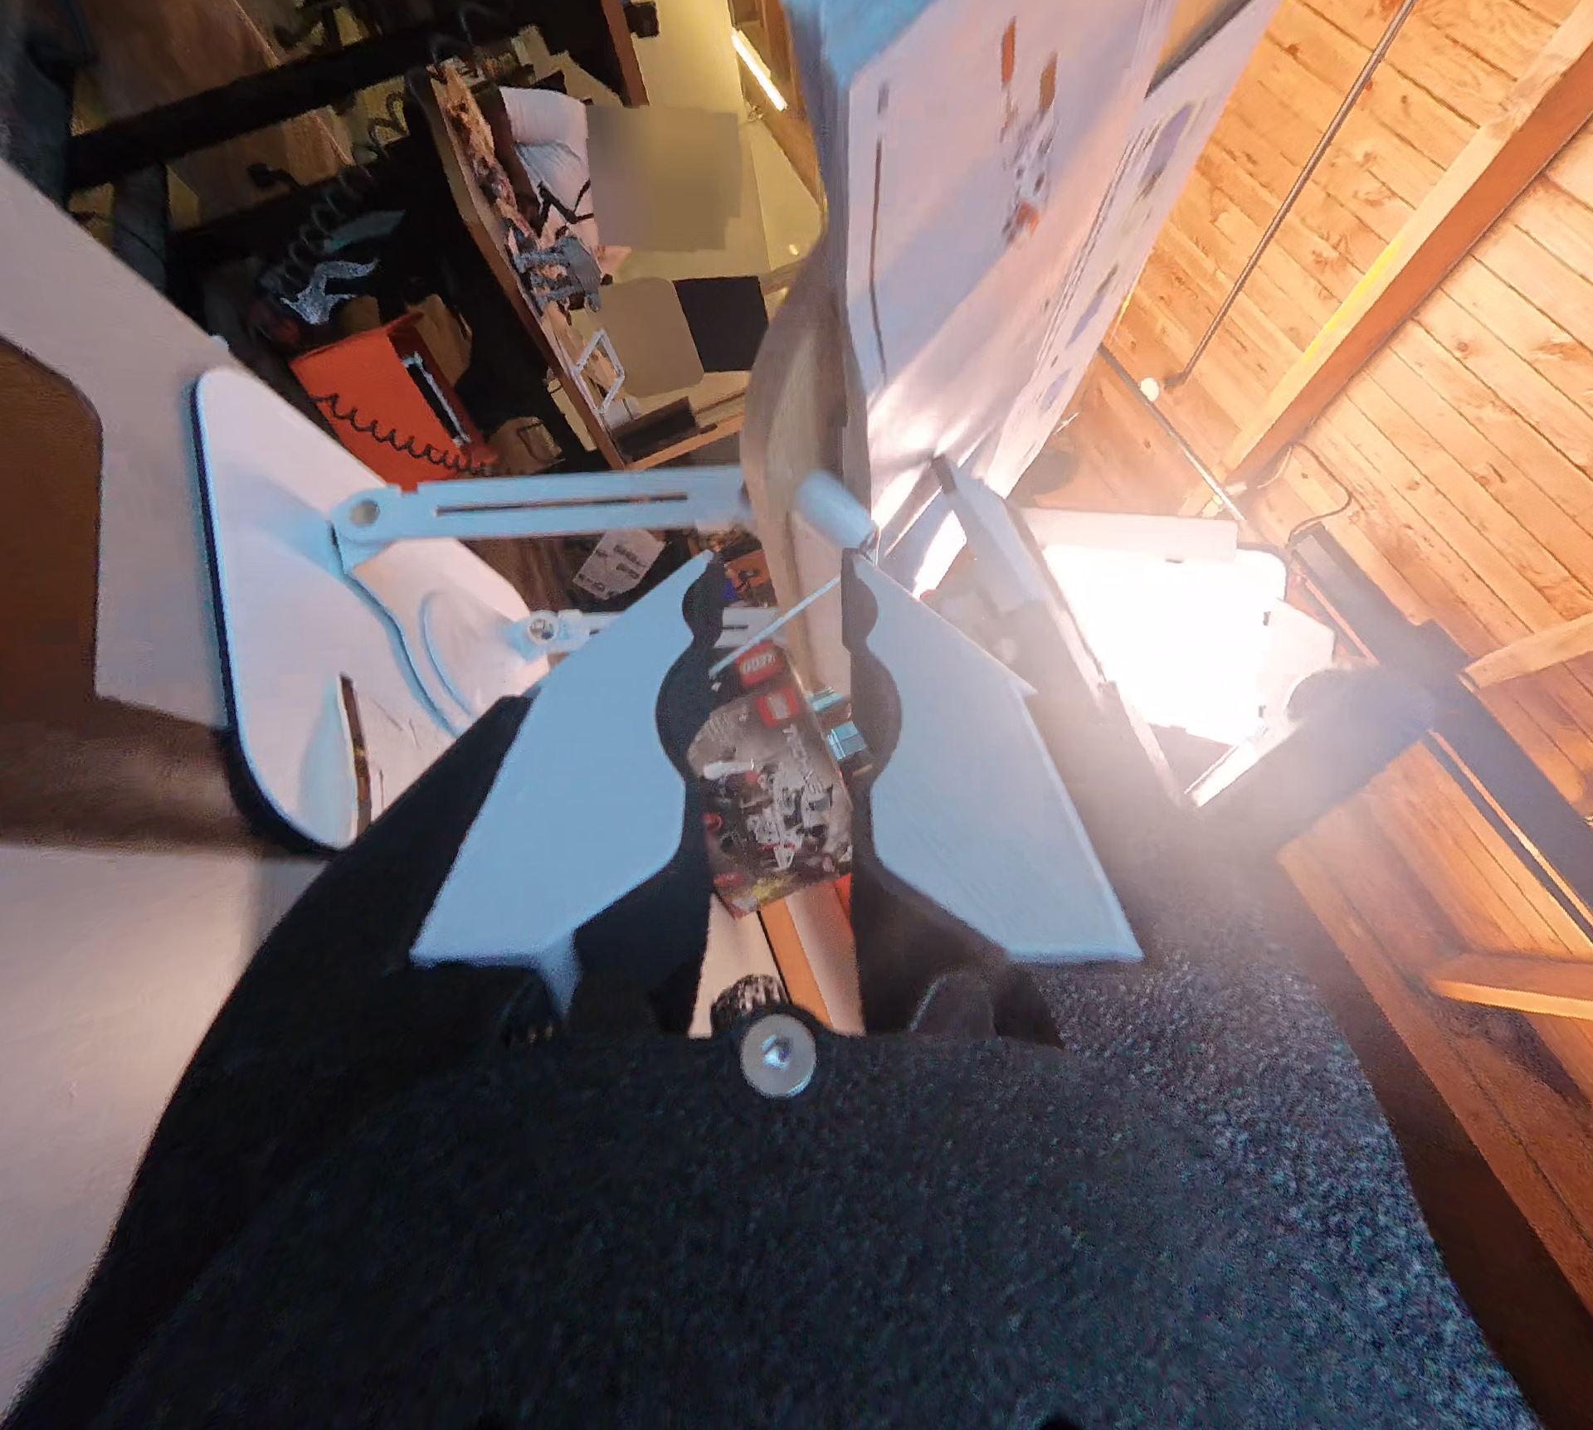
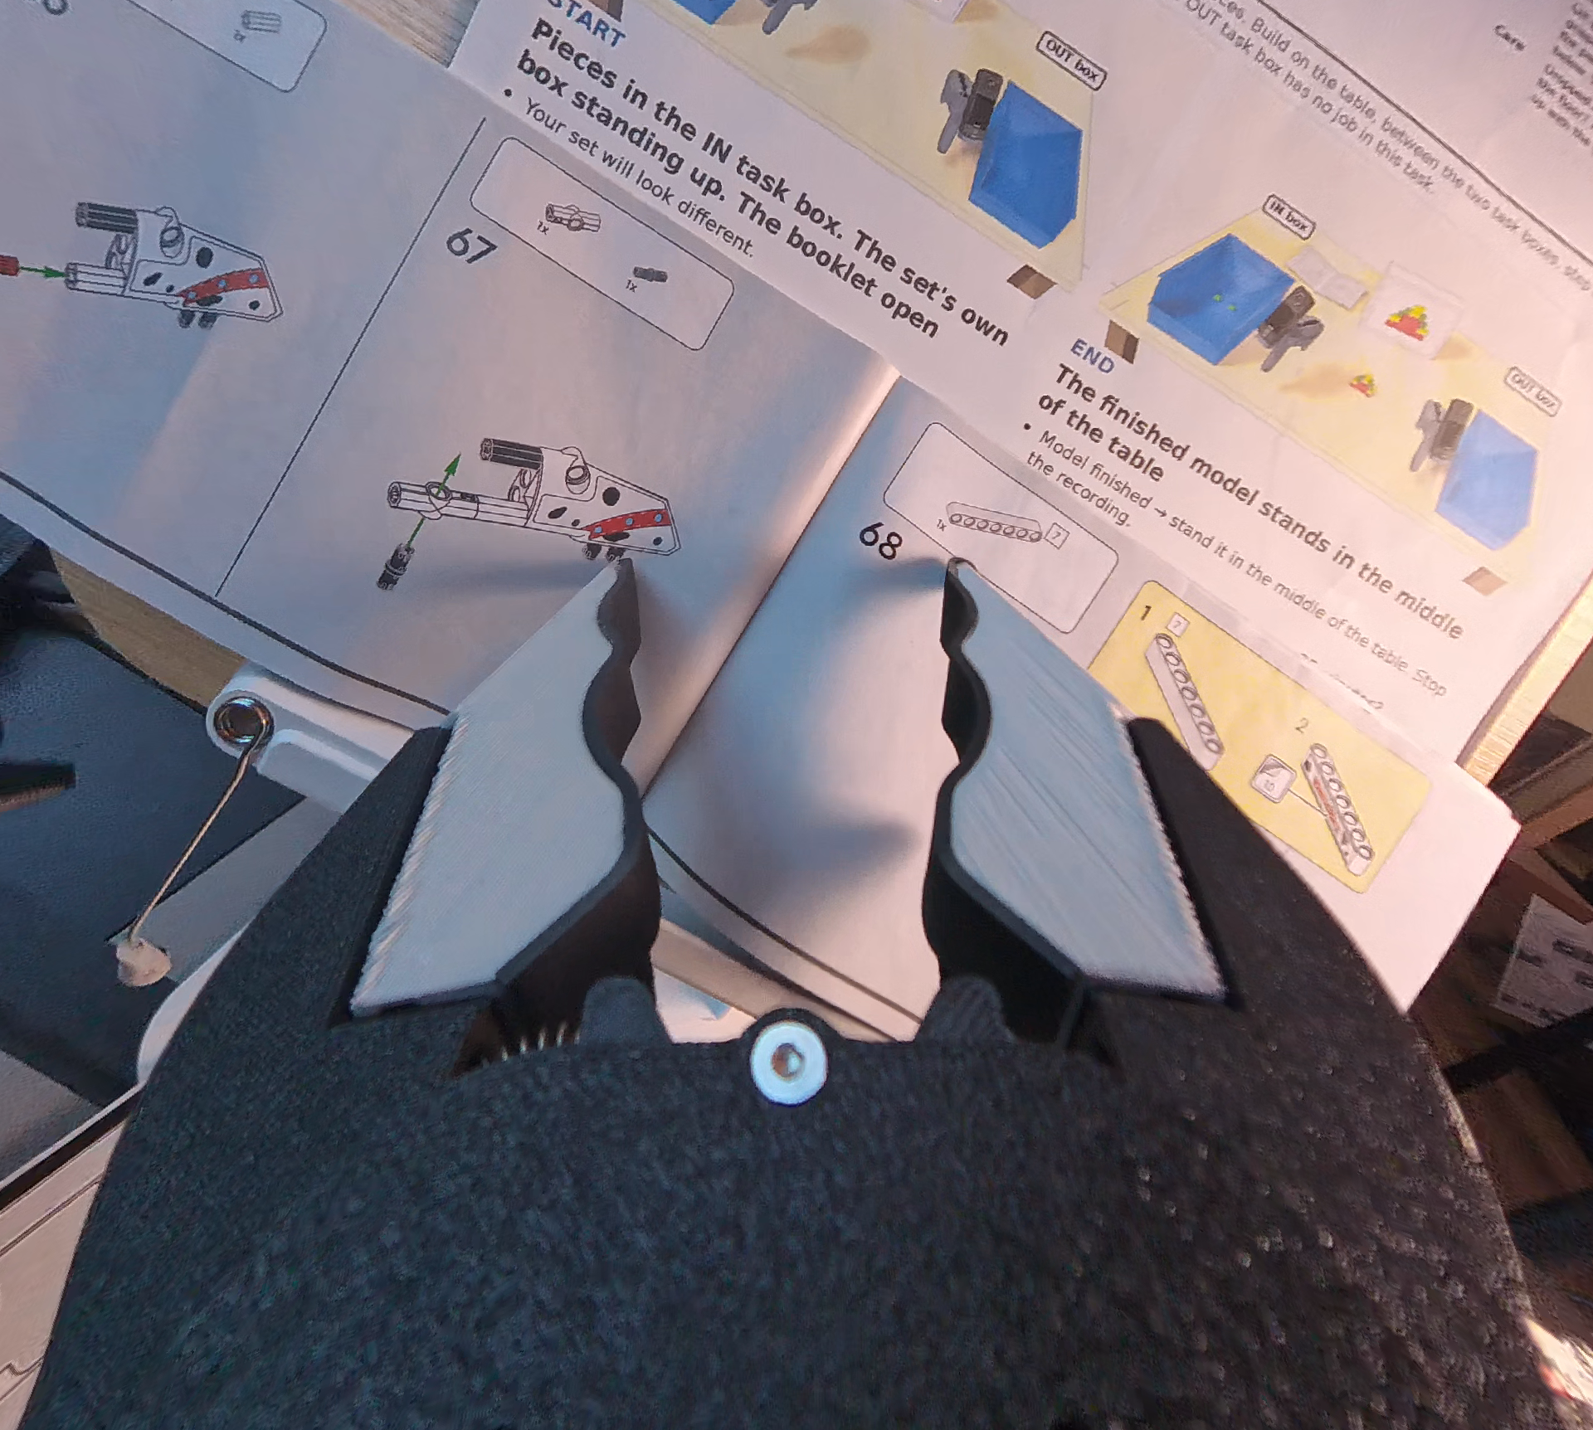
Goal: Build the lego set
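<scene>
In the right wrist view the open instruction booklet fills the frame, propped on a white stand. A printed task sheet overlaps its top right. My right gripper is open and empty, its fingertips close in front of the booklet's centre fold. In the left wrist view my left gripper is open and empty, tilted sideways. The set's grey and red box shows through the gap between its fingers, farther off. The booklet shows edge-on at the upper right. No loose bricks are in view.
The white stand's base plate and slotted arm lie left of the left gripper. A bright lamp glare and a wooden slatted wall are at the right. A wire page holder hangs from the stand.
</scene>
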The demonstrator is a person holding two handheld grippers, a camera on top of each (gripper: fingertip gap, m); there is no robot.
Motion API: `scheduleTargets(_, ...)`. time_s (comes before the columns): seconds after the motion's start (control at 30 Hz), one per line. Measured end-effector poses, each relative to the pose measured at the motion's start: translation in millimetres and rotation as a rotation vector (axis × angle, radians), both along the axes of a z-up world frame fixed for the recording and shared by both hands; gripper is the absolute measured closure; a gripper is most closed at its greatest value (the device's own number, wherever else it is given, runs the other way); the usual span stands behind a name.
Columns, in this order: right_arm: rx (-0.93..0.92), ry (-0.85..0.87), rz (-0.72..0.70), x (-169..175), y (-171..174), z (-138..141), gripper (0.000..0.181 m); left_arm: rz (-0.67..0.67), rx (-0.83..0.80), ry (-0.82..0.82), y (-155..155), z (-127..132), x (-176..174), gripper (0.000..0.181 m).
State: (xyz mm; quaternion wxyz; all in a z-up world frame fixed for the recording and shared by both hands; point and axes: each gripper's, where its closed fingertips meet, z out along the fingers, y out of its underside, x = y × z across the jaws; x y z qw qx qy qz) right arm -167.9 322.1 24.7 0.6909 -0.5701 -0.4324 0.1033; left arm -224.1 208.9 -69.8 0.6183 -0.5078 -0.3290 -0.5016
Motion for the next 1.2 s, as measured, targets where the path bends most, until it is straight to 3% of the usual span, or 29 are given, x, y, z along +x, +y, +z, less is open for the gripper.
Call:
scheduleTargets(0.1, -0.002, -0.001, -0.003, -0.6, 0.4, 0.1, 0.112, -0.085, -0.041, -0.118, 6.3, -10.8, 36.8, 0.141)
scheduleTargets(0.2, -0.010, 0.005, -0.010, -0.8, 0.1, -0.4, 0.112, -0.115, -0.041, -0.260, 27.0, -8.4, 56.1, 0.114)
scheduleTargets(0.3, -0.019, -0.008, -0.009, 0.0, -0.2, -0.6, 0.112, -0.104, -0.024, -0.379, 41.1, -14.6, 61.9, 0.107)
scheduleTargets(0.43, -0.042, -0.011, -0.002, -0.6, 0.9, -0.9, 0.112, -0.190, 0.008, -0.441, 39.2, -18.6, 93.1, 0.107)
scheduleTargets(0.5, -0.041, -0.007, -0.003, -0.5, 0.9, -1.0, 0.112, -0.159, 0.063, -0.471, 35.5, -15.3, 86.0, 0.107)
scheduleTargets(0.67, -0.051, -0.007, -0.005, -0.5, 1.0, -1.2, 0.112, 0.097, 0.109, -0.468, 23.8, -26.3, 10.2, 0.121)
scheduleTargets(0.83, -0.049, -0.001, -0.006, -1.0, 2.1, -1.4, 0.113, 0.171, 0.138, -0.339, 10.8, -8.6, -26.8, 0.167)
scheduleTargets(1.03, -0.051, 0.023, -0.028, -0.9, 3.4, -1.9, 0.111, 0.247, 0.147, -0.155, -5.1, 17.8, -30.0, 0.175)
scheduleTargets(1.2, -0.098, 0.092, -0.028, 2.4, 5.3, -4.2, 0.107, 0.297, 0.022, 0.393, -1.1, 67.2, -17.5, 0.177)
